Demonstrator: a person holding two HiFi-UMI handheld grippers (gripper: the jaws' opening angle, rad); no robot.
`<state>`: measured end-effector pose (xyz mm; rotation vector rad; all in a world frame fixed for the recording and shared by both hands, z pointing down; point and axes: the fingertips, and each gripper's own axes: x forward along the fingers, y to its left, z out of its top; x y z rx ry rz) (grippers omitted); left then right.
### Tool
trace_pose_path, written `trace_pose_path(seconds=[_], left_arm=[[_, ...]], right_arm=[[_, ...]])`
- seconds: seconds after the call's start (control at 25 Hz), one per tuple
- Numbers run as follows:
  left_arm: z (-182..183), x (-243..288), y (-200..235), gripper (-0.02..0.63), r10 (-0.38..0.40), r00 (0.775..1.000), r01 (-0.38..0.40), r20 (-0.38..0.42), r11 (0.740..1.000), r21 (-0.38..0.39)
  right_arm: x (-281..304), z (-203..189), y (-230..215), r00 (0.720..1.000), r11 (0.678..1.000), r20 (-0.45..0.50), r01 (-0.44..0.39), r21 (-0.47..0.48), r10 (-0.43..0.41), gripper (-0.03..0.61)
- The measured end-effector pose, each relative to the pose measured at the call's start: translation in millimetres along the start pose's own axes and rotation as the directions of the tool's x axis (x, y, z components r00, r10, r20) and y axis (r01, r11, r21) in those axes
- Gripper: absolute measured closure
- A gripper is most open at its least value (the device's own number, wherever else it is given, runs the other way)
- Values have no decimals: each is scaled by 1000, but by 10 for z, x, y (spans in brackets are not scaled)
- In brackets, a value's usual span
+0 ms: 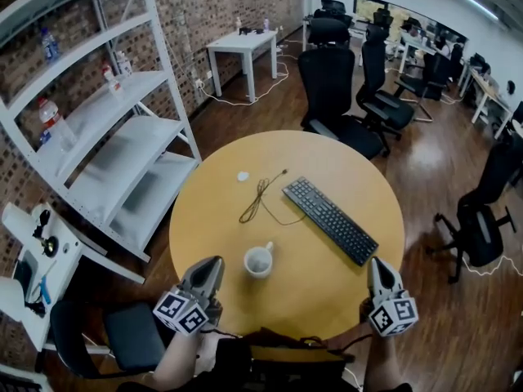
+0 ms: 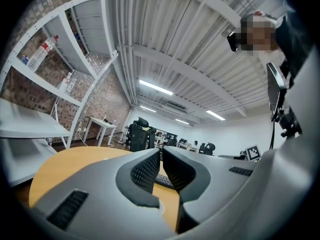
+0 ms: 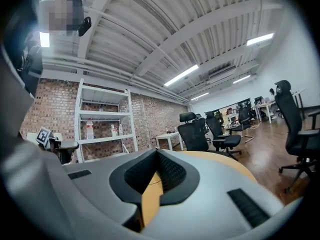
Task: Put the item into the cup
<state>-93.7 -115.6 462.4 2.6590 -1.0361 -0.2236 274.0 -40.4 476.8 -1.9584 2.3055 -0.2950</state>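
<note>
- Head view: the white cup (image 1: 259,260) stands upright at lower centre, on the near part of the round table (image 1: 212,219). It looks empty, though its bottom is hard to read.
- A small white object (image 1: 243,175) lies well apart from the cup, toward upper centre, beside a thin cable (image 1: 260,198) and left of the keyboard (image 1: 330,220). It is probably the item, but it is too small to identify.
- The left gripper (image 1: 215,261) sits at lower left, near the cup. The right gripper (image 1: 377,262) is at lower right, by the table edge. Neither carries anything, so the task looks unstarted. The next move calls for parting one pair of jaws and reaching over to the white object.
- Left gripper view: the jaws are drawn together to a hairline at the tips with nothing between them. Only a strip of keyboard shows below; cup and item are hidden.
- Right gripper view: the jaws meet at the tips, empty. Tabletop and a trace of cable show through the gap; the cup is out of sight.
</note>
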Motion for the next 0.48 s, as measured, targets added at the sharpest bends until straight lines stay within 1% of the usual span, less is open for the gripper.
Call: trace_pose_path(seconds=[0.24, 0.48], left_arm=[[46, -57, 56, 601, 33, 999, -34, 15, 999, 9], [2, -97, 95, 601, 29, 1000, -29, 11, 1000, -4]], right_arm=[[125, 5, 73, 999, 999, -12, -38, -26, 37, 571], [174, -14, 140, 999, 998, -18, -51, -39, 50, 571]])
